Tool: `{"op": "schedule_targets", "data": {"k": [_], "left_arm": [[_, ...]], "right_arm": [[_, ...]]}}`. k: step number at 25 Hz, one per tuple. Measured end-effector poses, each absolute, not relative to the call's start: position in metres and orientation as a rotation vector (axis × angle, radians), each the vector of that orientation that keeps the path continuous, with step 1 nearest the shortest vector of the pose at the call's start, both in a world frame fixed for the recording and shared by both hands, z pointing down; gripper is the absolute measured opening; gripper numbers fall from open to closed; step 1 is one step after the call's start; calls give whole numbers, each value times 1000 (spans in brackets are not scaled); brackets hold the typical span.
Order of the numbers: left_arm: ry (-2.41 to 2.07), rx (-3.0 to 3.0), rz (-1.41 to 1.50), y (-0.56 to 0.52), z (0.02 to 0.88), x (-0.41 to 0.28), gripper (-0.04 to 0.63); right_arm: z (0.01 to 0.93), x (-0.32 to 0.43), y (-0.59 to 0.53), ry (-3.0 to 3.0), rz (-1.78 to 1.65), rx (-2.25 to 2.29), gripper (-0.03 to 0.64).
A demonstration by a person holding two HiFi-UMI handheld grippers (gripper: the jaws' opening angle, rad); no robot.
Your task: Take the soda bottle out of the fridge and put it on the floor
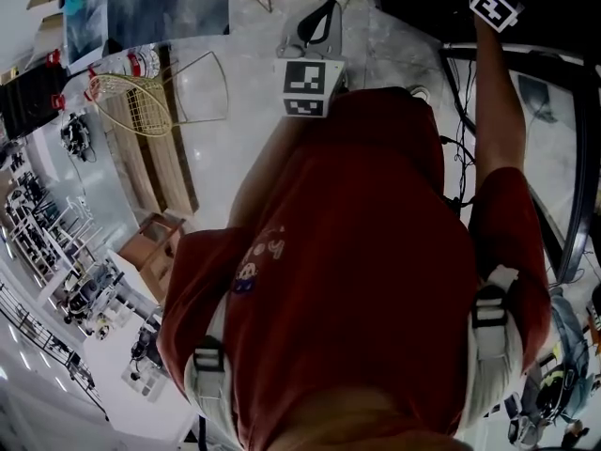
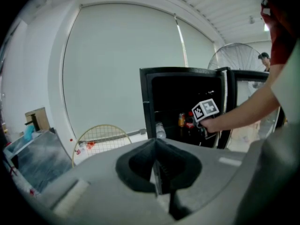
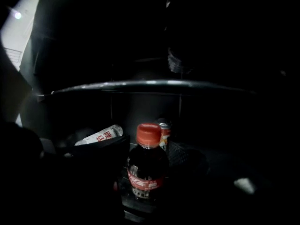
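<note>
Red cap up, base down: the soda bottle is seen standing upright inside the fridge, its long axis vertical. Dark cola is shown through clear plastic, and a red label with white script is wrapped round the body. A can is tucked just behind it, and a white-labelled bottle is laid on its side to the left. A pale shelf rail is run across above them.

The right hand-held gripper is held wide open, the soda bottle standing in the gap between its dark jaws, with no pad seen pressed on it. All this is given by the right gripper view alone.

From the left gripper view the black fridge is shown from outside, door open, with the right arm reached in and the bottles reduced to small specks of colour. The left hand-held gripper is closed, jaws together on nothing. In the head view the fridge's inside is hidden behind the person's red shirt.
</note>
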State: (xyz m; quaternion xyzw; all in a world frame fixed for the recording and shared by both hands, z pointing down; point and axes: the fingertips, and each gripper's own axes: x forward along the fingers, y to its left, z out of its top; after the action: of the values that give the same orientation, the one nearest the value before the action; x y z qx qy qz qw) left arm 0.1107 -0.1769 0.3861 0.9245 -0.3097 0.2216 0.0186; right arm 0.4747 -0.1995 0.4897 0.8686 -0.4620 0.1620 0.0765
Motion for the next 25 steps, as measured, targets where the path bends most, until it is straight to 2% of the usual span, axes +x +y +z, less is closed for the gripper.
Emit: {"op": "schedule_targets", "data": {"k": [3,8,25], "left_arm": [[-954,2862,688,-177,384,112,0],[-937,2866,689,-177,387,116,0],[-885,2883,654,-171,385,116,0]], "right_arm": [[482,474,-201,-1370,440,2572,196],[483,474,-199,-1364,447,2615,165],[476,430,-192,-1431,316,2429,155]]}}
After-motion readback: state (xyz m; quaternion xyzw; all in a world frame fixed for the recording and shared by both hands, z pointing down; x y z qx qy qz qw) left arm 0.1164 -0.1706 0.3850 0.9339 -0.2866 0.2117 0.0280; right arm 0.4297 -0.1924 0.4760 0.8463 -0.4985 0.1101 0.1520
